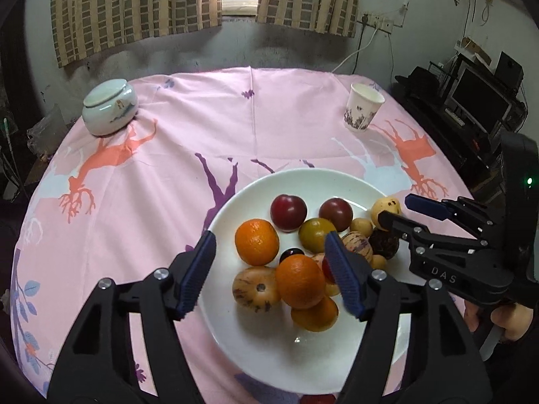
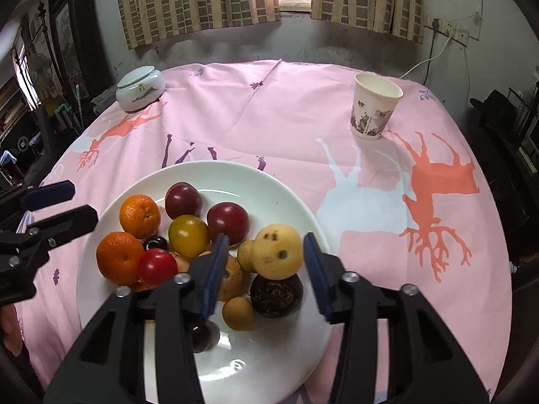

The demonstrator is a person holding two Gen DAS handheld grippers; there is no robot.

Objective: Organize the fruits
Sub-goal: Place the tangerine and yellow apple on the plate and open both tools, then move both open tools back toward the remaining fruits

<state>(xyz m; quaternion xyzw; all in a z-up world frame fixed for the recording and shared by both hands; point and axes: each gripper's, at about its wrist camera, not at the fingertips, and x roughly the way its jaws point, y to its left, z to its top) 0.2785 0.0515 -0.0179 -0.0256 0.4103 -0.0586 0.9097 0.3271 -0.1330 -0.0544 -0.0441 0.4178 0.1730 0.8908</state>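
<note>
Two grippers hover over a white plate (image 1: 235,202) of piled fruit (image 2: 188,235) on the pink tablecloth (image 1: 151,185): left gripper (image 1: 269,272) parted around an orange (image 1: 299,281), right gripper (image 2: 266,269) parted, apparently clear of a yellow fruit (image 2: 278,250).

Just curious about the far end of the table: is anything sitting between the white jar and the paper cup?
Nothing: between the jar and the cup lies only bare pink tablecloth. Both wrist views show it.
</note>
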